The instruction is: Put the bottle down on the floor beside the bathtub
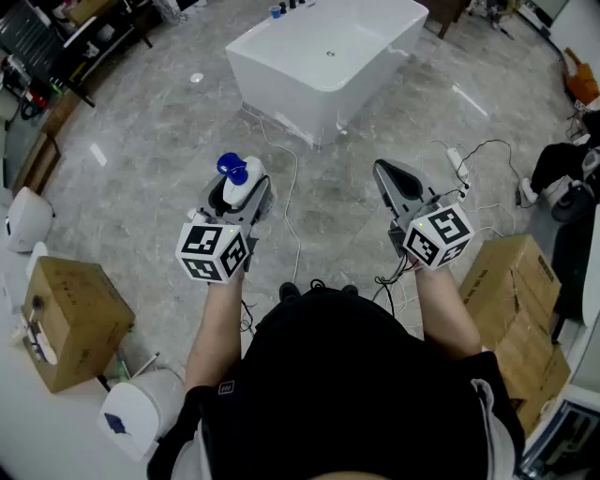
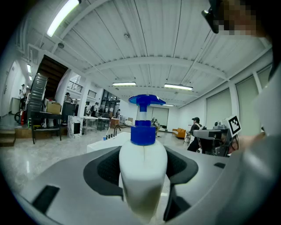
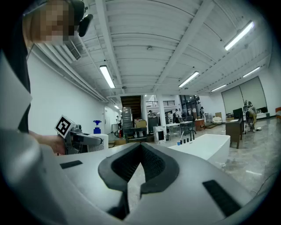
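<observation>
A white bottle [image 1: 240,191] with a blue pump head stands upright between the jaws of my left gripper [image 1: 247,189], which is shut on it at about waist height over the grey floor. In the left gripper view the bottle [image 2: 142,169] fills the gap of the left gripper [image 2: 142,154]. The white bathtub [image 1: 328,58] lies ahead, a little to the right, and shows low in the distance as the bathtub [image 2: 105,143]. My right gripper [image 1: 390,175] is held level beside the left, empty. In its own view the right gripper [image 3: 140,147] has its tips touching, with the bathtub [image 3: 206,143] beyond.
Cardboard boxes sit at the left [image 1: 73,319] and right [image 1: 514,274]. A power strip with cables [image 1: 457,159] trails over the floor right of the tub. A white bin [image 1: 141,412] stands near my left side. Small dark fittings [image 1: 291,7] line the tub's far rim.
</observation>
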A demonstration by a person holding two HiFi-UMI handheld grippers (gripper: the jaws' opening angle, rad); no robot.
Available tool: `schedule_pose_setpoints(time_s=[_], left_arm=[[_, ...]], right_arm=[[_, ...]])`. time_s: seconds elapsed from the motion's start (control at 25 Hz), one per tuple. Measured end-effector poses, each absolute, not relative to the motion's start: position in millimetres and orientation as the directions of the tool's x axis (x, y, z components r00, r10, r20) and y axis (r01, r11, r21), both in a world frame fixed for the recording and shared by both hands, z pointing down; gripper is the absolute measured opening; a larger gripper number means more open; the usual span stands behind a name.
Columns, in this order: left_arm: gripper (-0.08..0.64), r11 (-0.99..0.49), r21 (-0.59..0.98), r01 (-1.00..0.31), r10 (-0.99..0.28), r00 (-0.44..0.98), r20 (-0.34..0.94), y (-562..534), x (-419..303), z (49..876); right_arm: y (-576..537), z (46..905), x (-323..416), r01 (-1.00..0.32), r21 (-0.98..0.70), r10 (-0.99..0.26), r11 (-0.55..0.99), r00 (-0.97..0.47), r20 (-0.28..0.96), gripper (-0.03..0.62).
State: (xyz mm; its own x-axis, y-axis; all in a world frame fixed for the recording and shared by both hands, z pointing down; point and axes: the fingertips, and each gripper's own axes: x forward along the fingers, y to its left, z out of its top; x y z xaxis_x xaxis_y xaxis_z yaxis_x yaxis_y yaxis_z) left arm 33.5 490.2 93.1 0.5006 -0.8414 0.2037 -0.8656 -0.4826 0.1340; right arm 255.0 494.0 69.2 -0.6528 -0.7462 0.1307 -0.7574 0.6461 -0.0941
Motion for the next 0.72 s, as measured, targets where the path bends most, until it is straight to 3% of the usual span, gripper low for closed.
schedule_pose_setpoints(time_s=[0.48, 0.72], left_arm=[[0.273, -0.479, 0.142, -0.866, -0.835, 0.500, 0.229, 518, -10, 110], [0.273, -0.467, 0.164, -0.869, -0.822, 0.495, 0.283, 533, -65, 135]], right_arm=[[510, 77, 205, -0.726, -0.143, -0.720, 0.673, -0.687, 0.099, 0.028], [526, 115, 157, -0.721, -0.202, -0.705, 0.663, -0.692, 0.157, 0.028]])
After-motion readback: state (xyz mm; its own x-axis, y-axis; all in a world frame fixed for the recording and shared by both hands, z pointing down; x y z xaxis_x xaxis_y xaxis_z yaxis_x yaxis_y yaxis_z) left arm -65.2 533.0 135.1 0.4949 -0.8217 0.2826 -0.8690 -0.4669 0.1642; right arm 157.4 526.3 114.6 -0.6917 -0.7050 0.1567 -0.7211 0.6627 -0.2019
